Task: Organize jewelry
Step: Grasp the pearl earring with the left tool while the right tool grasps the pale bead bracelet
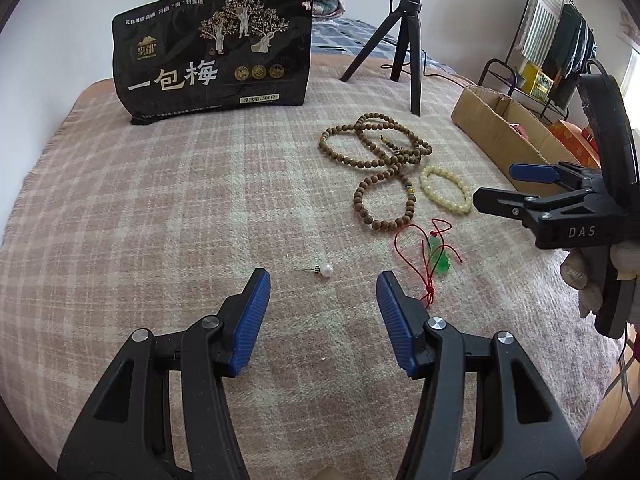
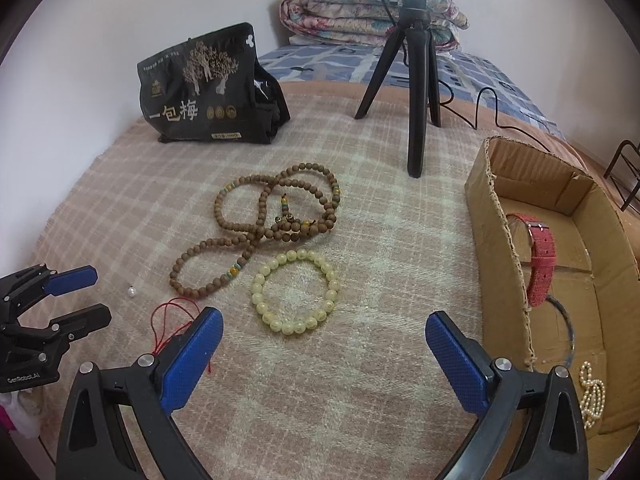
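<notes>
Left tool (image 1: 323, 284) pads spread apart, nothing between them, hanging over the plaid blanket (image 1: 160, 208) on the bed. Pearl earring (image 1: 325, 270) lies just ahead of its fingertips, roughly centred in the gap. Green pendant on red cord (image 1: 438, 258) is just beside the right-hand pad, cord knot near the pad's outer edge.

Right tool (image 2: 324, 332) also wide open and empty. Cream bead bracelet (image 2: 296, 292) sits flat on the blanket just ahead of it, between the two pads' lines. Brown wooden bead strand (image 2: 276, 220) is coiled in loops directly behind the bracelet, touching or nearly touching it.

Cardboard box (image 2: 496, 248) stands to the right of the right tool, open top. Inside: red watch strap (image 2: 542, 260), a thin dark ring-shaped bangle (image 2: 570, 320), and a white pearl strand (image 2: 592, 394) at the near end.

Black snack bag (image 1: 212, 52) upright at the far side of the blanket; tripod (image 2: 416, 92) next to it.
</notes>
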The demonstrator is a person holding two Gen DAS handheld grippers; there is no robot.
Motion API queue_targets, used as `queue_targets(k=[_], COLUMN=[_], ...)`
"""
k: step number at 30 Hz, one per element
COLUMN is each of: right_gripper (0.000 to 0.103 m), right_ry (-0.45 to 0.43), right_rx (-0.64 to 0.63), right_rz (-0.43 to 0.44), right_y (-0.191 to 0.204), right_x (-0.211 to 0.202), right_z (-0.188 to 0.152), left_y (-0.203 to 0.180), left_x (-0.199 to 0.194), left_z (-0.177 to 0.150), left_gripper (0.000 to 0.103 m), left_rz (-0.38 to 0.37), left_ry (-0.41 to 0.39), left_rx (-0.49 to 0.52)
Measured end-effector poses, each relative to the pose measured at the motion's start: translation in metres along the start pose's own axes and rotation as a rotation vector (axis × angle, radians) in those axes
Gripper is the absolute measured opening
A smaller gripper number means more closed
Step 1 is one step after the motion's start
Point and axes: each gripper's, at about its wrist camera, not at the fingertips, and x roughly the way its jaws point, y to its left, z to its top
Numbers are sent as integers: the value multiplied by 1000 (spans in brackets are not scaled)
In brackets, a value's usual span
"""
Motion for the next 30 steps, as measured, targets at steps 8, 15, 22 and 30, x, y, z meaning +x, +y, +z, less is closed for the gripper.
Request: queue_targets(k=[8,15,22,30], right_gripper=[103,102,96,96], right_ry=[-2,-16,7,39], right_rx=[-40,-58,-93,-66], right_rz=[-34,-18,-12,5], right_y=[5,9,19,15], right_x=[5,1,13,29], right_z=[0,2,1,7], left_y=[-3,-3,-2,0], left_x=[12,18,21,23], left_z=[0,0,1,3], left_gripper=[46,46,40,40], left_rz=[-3,-6,-8,-26], left_ry=[18,23,24,21], left_rx=[14,14,10,1])
